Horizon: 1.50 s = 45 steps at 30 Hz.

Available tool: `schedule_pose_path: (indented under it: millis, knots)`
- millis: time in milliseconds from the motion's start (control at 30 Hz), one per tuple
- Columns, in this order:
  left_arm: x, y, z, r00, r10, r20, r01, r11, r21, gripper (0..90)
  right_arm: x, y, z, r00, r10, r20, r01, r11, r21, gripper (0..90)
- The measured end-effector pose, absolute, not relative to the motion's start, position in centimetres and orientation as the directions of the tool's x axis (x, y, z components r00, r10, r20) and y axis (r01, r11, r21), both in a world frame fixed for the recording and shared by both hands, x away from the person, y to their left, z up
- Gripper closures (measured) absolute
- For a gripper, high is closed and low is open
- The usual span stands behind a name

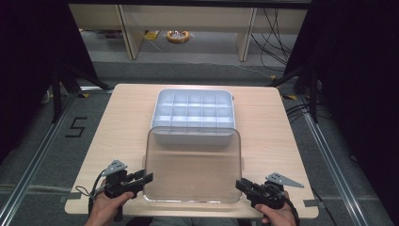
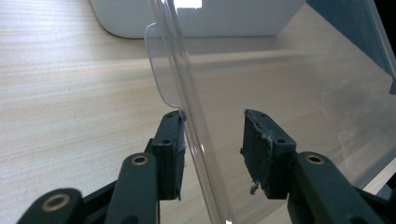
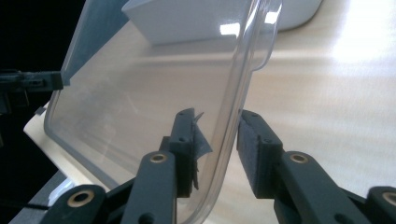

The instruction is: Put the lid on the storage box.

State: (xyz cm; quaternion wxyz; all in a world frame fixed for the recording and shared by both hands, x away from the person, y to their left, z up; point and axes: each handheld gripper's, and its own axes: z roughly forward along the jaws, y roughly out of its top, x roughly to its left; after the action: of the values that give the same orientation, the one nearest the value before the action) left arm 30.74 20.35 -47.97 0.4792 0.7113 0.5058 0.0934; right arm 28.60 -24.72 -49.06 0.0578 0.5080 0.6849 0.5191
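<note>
High view: wooden table (image 1: 117, 136) mid-frame, dark curtains at the edges; both grippers' jaws straddle the clear lid (image 1: 193, 165), gaps showing, contact unclear

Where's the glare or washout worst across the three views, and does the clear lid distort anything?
Right gripper view: table blows out white at upper right, with bright glints on the clear lid rim. Left gripper view: small hot spot on the white tray; wood grain seen through the lid looks hazy. High view: evenly lit, surroundings very dark, lid reads as a greyish film.
</note>
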Motion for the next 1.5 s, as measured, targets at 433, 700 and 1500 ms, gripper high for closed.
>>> schedule_pose_path:
  millis: [433, 700, 1500]
  knots:
    - [35.0, 20.4, -44.8, 0.467, 0.823, -0.325, 0.587, -0.013, 0.809, 61.4, 32.3, -24.0, -46.5, -0.475, 0.782, 0.404, 0.575, -0.072, 0.815, 68.9]
    - [38.7, 20.4, -42.6, 0.439, 0.840, -0.318, 0.582, 0.004, 0.813, 61.2, 35.8, -23.3, -44.8, -0.454, 0.792, 0.410, 0.564, -0.101, 0.820, 68.7]
    - [48.5, 19.8, -40.3, 0.307, 0.866, -0.396, 0.643, 0.118, 0.757, 59.4, 44.8, -21.8, -41.0, -0.376, 0.833, 0.405, 0.544, -0.155, 0.825, 68.0]
